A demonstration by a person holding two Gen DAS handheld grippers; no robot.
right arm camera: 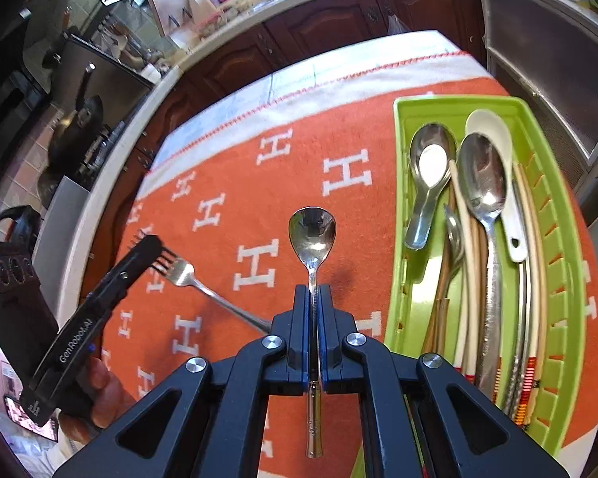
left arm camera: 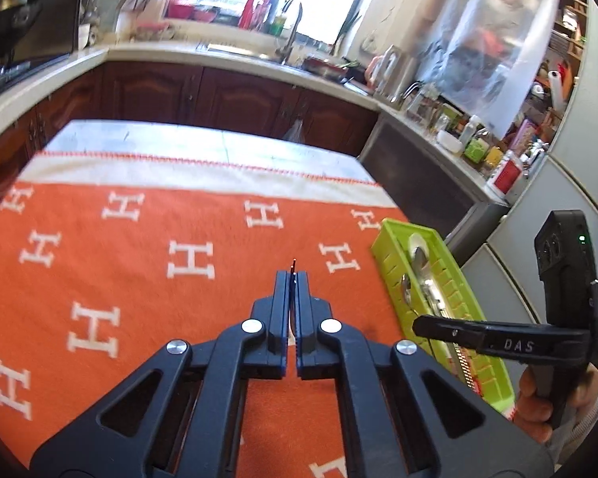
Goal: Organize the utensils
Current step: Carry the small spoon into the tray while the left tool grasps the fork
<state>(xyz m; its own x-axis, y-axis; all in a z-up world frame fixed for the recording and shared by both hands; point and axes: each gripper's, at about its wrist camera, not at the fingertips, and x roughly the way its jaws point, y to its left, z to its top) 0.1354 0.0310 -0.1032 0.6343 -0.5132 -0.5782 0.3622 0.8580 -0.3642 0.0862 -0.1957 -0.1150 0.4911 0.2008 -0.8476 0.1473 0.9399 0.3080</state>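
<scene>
My right gripper [right arm camera: 314, 290] is shut on the neck of a steel spoon [right arm camera: 311, 235], bowl forward, above the orange cloth [right arm camera: 227, 183] just left of the green tray [right arm camera: 396, 199]. At the left of that view my left gripper [right arm camera: 149, 245] is shut on the tines of a steel fork [right arm camera: 187, 275], whose handle runs right and disappears behind my right fingers. In the left wrist view the left gripper [left arm camera: 293, 279] is shut, with only a thin edge of the fork [left arm camera: 293, 265] sticking out. The right gripper [left arm camera: 418, 324] reaches over the tray [left arm camera: 382, 247].
The tray holds several spoons and chopsticks, among them a white ceramic spoon [right arm camera: 494, 131] and a long steel spoon [right arm camera: 484, 175]. A hand [left arm camera: 534, 402] grips the right tool. Wooden cabinets [left arm camera: 235, 95] and a cluttered counter [left arm camera: 470, 139] ring the table.
</scene>
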